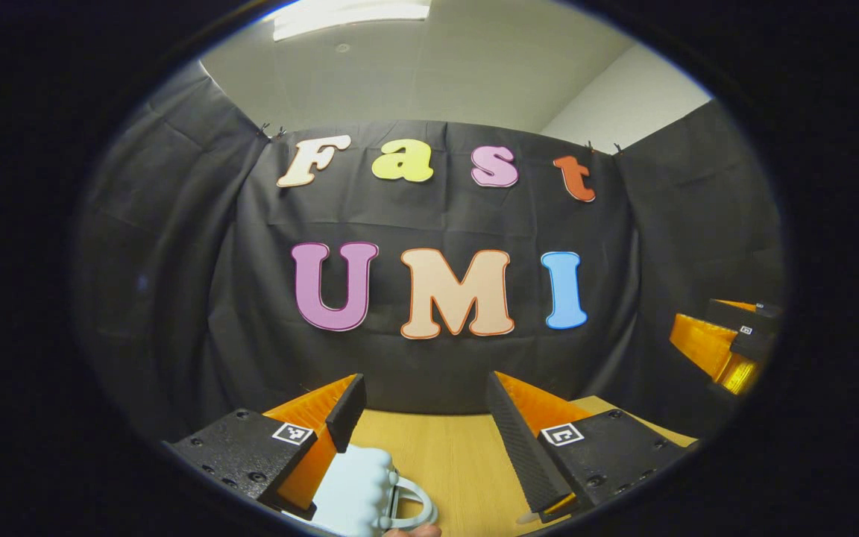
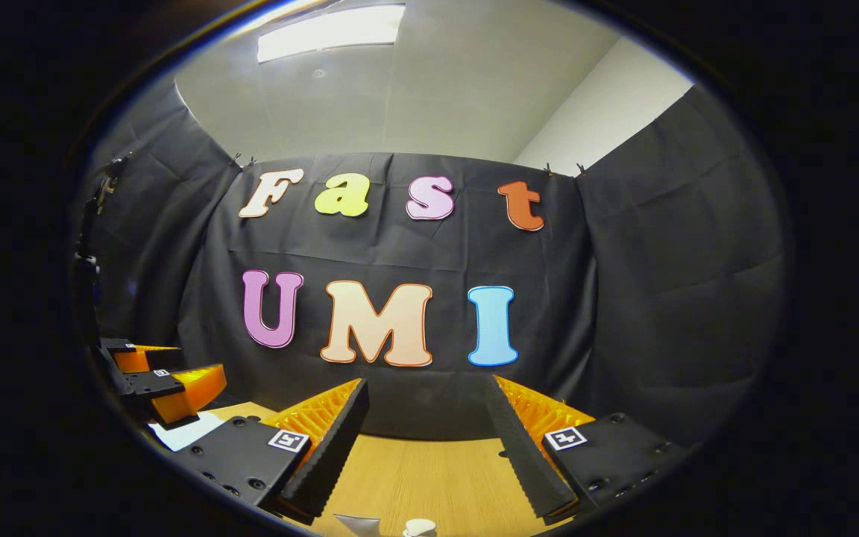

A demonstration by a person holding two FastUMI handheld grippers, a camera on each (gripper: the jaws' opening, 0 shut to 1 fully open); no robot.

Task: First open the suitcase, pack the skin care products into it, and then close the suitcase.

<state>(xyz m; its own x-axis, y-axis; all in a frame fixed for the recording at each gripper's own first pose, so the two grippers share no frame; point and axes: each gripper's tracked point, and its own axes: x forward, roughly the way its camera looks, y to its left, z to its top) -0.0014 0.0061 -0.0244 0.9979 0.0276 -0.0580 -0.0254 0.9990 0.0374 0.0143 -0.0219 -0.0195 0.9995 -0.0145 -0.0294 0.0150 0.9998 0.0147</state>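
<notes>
The left gripper (image 1: 423,418) has its two ribbed fingers spread wide over a wooden table (image 1: 444,455) with a smooth, pale grain. Each finger is backed by a ridged plastic wedge and bolted to a flat matte block that carries a small square coded marker; no readable writing shows on them. Low beside the left-hand finger in the left gripper view lies the suitcase (image 1: 359,488), seen as a pale, glossy shell with rounded ridges and a curved loop handle at its edge; it sits just beside that finger, below the open gap rather than between the pads, and whether it touches the finger cannot be told. Something small at the very bottom edge, next to the handle, is too cut off to identify.

The right gripper (image 2: 426,425) is also spread wide, its saw-toothed fingers apart above the same table, holding nothing. Near the bottom edge of the right gripper view, below the gap, a small white cap-like thing (image 2: 420,528) and a pale folded corner (image 2: 359,524) peek in, too cropped to name. In the right gripper view, the left gripper is also seen far to the left of the table, with a white sheet (image 2: 185,431) lying flat beneath it.
</notes>
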